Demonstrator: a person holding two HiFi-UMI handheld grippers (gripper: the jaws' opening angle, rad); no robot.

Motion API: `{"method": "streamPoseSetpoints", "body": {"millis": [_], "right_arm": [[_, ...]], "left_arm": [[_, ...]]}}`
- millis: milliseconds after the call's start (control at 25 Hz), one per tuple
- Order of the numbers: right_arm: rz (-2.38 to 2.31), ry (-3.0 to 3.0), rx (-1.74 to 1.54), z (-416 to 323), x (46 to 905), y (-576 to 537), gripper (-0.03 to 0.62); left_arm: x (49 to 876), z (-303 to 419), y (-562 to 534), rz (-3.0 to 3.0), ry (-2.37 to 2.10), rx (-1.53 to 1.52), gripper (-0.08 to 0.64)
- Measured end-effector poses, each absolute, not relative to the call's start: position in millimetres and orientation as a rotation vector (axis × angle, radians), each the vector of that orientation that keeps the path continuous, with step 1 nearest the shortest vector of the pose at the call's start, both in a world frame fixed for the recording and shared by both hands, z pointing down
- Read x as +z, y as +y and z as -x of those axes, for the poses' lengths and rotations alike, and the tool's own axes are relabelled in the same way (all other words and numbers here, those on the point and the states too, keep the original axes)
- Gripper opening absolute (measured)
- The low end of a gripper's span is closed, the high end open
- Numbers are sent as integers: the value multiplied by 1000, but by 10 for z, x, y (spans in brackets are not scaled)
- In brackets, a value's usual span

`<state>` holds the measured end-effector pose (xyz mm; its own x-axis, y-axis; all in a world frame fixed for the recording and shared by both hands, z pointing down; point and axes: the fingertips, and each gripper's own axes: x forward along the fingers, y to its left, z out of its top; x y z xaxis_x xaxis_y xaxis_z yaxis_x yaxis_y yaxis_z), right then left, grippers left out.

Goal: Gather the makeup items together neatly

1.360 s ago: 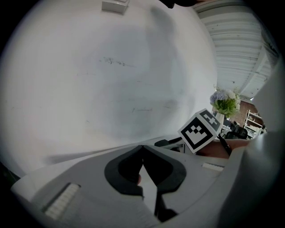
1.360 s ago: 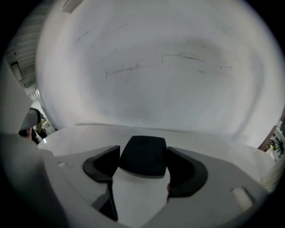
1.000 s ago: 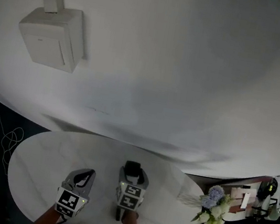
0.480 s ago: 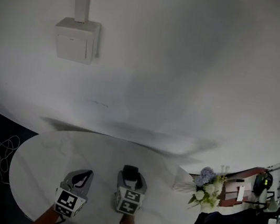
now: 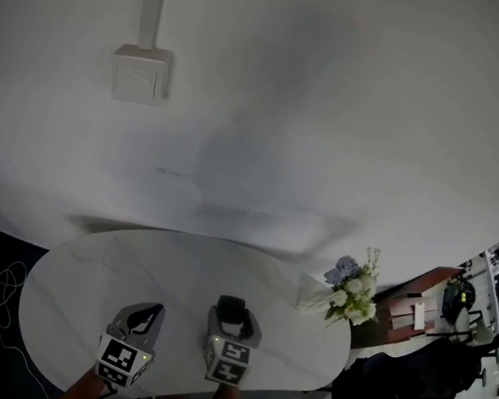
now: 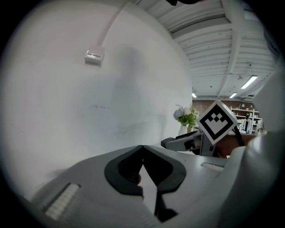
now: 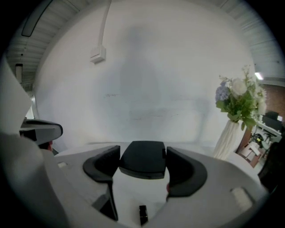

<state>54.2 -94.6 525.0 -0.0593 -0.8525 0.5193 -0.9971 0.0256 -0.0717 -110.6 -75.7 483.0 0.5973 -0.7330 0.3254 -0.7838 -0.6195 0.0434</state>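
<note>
A black compact case [image 7: 142,161] sits squarely between the jaws of my right gripper [image 7: 142,153], which is shut on it above the white table [image 5: 115,266]. The head view has this gripper [image 5: 231,310] near the table's front edge, with the dark case [image 5: 231,308] at its tip. A small black stick-shaped item [image 7: 142,215] lies on the table under those jaws. My left gripper [image 6: 142,148] is shut with its tips touching and nothing between them. It hovers left of the right one [image 5: 148,312].
A white vase of flowers [image 5: 346,291] stands at the table's right end [image 7: 236,104]. Behind the table is a plain white wall with a junction box [image 5: 141,73]. A dark chair [image 5: 387,397] and office furniture lie beyond the right edge.
The head view has swung, so the wall box and the flowers sit differently in the picture. Both grippers hold about the same spot over the table's front.
</note>
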Motion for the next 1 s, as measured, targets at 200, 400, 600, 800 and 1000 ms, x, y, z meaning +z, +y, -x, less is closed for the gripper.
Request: {"method": "streamPoseSetpoints", "body": {"millis": [200, 400, 600, 800, 1000], "right_arm": [[-1978, -1937, 583, -657, 5123, -534, 328], [-2040, -1896, 553, -815, 5031, -189, 328], [-2090, -1844, 549, -1004, 4969, 95, 328], [-2130, -1799, 554, -1250, 4982, 333, 328], [-2138, -1775, 579, -1533, 5093, 513, 328]], "left_arm": [[4752, 1003, -436, -2708, -1192, 407, 9], [4683, 855, -180, -2755, -1119, 387, 9], [4699, 688, -3, -2775, -1049, 384, 9], [4700, 454, 125, -2794, -986, 383, 9], [4766, 191, 237, -2798, -963, 403, 9]]}}
